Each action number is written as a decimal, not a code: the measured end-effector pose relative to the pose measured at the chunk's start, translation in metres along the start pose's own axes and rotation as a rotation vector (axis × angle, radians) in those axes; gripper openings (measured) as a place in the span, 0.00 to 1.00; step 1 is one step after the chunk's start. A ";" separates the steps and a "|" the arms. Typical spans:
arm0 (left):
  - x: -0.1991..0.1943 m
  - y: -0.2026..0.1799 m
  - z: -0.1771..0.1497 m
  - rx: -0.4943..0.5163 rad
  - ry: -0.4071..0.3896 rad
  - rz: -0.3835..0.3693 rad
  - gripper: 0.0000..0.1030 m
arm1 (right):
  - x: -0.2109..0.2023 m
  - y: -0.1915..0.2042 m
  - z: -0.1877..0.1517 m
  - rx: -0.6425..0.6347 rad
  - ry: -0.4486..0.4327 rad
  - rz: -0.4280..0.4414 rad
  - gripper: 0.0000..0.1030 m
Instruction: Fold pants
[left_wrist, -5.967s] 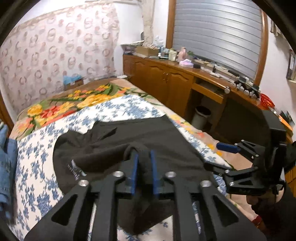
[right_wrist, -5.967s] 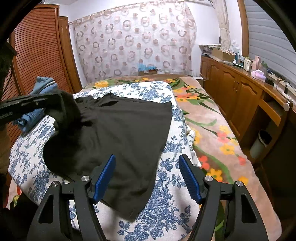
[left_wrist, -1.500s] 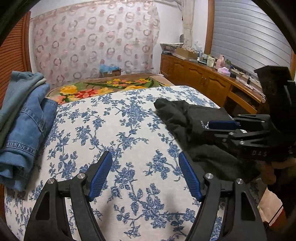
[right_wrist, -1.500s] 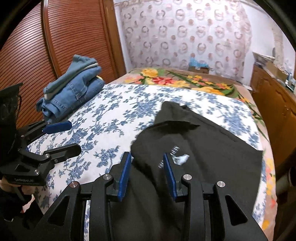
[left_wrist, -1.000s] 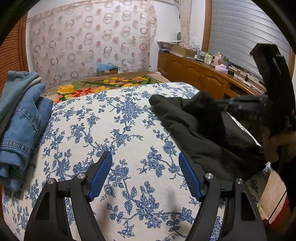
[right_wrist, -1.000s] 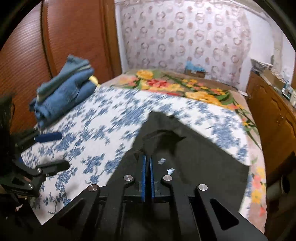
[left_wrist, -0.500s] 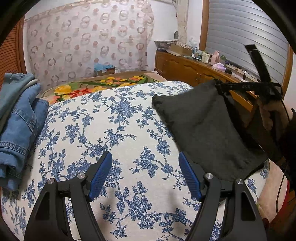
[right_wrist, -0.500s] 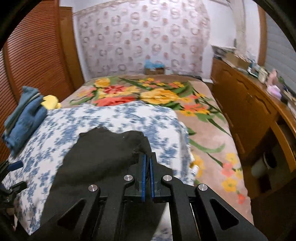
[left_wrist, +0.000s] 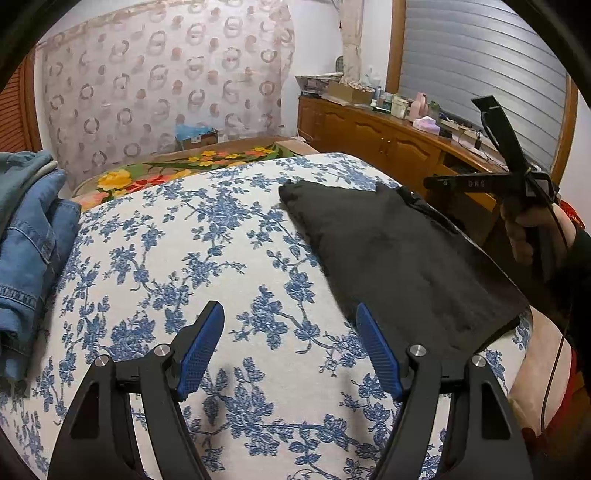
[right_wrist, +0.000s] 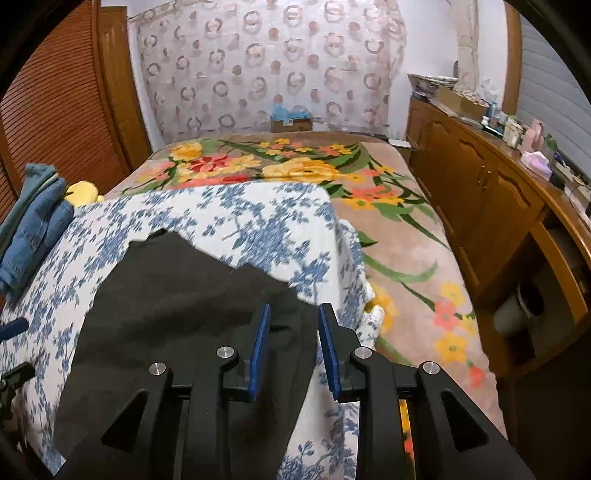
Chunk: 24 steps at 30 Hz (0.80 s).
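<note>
The black pants (left_wrist: 402, 254) lie folded flat on the right side of the blue-flowered bedspread (left_wrist: 184, 266). They also show in the right wrist view (right_wrist: 177, 306). My left gripper (left_wrist: 290, 343) is open and empty over the bedspread, to the left of the pants. My right gripper (right_wrist: 291, 332) is partly open just above the pants' right edge and holds nothing. It shows from the side in the left wrist view (left_wrist: 443, 181), held by a hand.
Folded blue jeans (left_wrist: 26, 236) are stacked at the bed's left edge. A floral blanket (right_wrist: 388, 206) covers the far and right part of the bed. A wooden cabinet (right_wrist: 491, 206) with clutter runs along the right wall.
My right gripper laid the black fabric down to the right and opened, letting the pants go. The pants now lie flat. My left gripper stayed open and barely moved.
</note>
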<state>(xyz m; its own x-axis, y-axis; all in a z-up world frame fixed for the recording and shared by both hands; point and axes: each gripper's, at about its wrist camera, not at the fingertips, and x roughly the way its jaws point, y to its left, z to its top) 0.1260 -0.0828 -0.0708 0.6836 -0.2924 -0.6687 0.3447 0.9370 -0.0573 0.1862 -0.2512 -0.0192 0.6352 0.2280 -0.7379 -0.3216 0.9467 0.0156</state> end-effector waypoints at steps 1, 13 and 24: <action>0.001 -0.002 0.000 0.002 0.003 -0.001 0.73 | 0.001 -0.001 -0.001 -0.007 0.004 0.000 0.27; 0.006 -0.009 -0.004 0.015 0.019 -0.005 0.73 | 0.046 -0.004 0.010 -0.109 0.082 -0.118 0.28; 0.008 -0.015 -0.006 0.020 0.024 -0.018 0.73 | -0.005 -0.045 -0.002 0.032 0.003 -0.136 0.28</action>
<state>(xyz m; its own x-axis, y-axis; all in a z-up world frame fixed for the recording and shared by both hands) 0.1226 -0.0979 -0.0792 0.6619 -0.3047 -0.6849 0.3698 0.9275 -0.0553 0.1962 -0.2957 -0.0180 0.6694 0.0969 -0.7365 -0.2107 0.9755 -0.0631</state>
